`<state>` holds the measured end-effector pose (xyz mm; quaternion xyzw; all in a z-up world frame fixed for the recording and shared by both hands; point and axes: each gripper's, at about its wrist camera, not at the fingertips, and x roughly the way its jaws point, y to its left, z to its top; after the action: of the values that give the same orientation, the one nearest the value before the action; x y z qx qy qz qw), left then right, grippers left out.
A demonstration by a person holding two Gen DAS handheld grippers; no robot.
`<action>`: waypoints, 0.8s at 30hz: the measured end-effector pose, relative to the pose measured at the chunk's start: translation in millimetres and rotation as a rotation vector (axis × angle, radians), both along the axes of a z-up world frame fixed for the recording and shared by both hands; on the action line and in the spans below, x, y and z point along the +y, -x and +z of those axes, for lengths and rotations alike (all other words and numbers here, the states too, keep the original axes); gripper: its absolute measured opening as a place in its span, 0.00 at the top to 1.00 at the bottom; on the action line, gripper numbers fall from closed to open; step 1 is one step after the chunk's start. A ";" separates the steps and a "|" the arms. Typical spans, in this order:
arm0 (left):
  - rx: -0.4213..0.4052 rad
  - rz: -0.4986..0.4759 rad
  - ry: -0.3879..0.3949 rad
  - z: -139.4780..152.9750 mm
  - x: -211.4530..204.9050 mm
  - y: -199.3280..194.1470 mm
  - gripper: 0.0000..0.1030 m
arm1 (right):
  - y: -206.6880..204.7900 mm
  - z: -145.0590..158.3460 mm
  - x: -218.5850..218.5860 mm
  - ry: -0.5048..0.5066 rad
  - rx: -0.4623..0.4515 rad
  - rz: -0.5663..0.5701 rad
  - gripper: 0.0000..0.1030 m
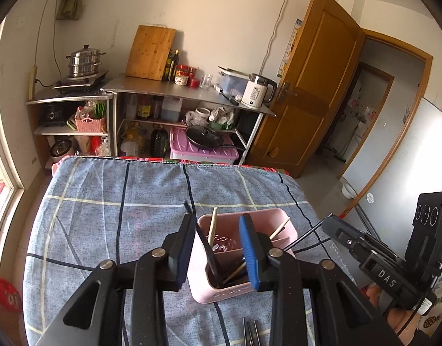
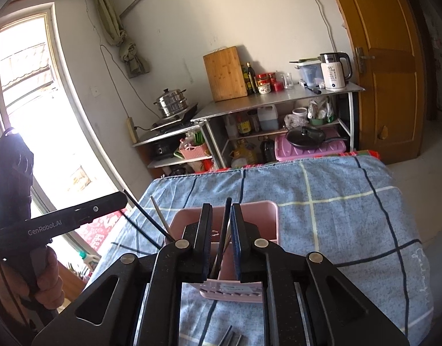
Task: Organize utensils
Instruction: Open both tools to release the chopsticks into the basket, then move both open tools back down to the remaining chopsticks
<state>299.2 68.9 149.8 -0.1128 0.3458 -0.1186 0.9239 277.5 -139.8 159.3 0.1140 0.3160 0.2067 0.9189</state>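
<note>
A pink utensil holder (image 1: 221, 291) stands on the blue checked cloth and holds several chopsticks, dark and wooden (image 1: 211, 227). My left gripper (image 1: 218, 248) is open above the holder, its jaws astride the rim, with a dark chopstick (image 1: 205, 245) leaning between them, not gripped. My right gripper (image 2: 222, 239) is over the holder (image 2: 258, 210) with its jaws narrowed on a dark chopstick (image 2: 225, 230) that points down into it. In the left wrist view the right gripper's body (image 1: 373, 256) is at the right. More metal utensils (image 1: 251, 333) lie on the cloth at the near edge.
The table's cloth (image 1: 105, 216) stretches away on all sides of the holder. Behind the table stand metal shelves (image 1: 189, 92) with a kettle, bottles, a cutting board and a steamer pot. A wooden door (image 1: 307, 86) is open at the right.
</note>
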 end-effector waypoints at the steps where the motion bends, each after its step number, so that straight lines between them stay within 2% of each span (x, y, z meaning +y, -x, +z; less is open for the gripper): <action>1: -0.008 0.008 -0.002 1.3 2.3 4.9 0.67 | 2.2 2.0 -1.9 0.004 -0.004 -0.002 0.87; 9: -0.062 0.048 -0.043 4.3 11.9 50.3 0.66 | 38.3 12.0 -17.6 0.029 -0.036 -0.004 0.83; 13: -0.092 0.070 -0.038 3.1 13.8 81.6 0.66 | 65.2 11.1 -22.3 0.046 -0.048 0.001 0.82; 24: -0.120 0.070 -0.022 -34.7 -9.8 168.7 0.66 | 142.1 -12.5 -33.6 0.067 -0.054 0.015 0.82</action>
<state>130.5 59.1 115.1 -0.1073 0.2868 -0.0890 0.9478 135.5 -173.4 146.7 0.0751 0.2987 0.2060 0.9288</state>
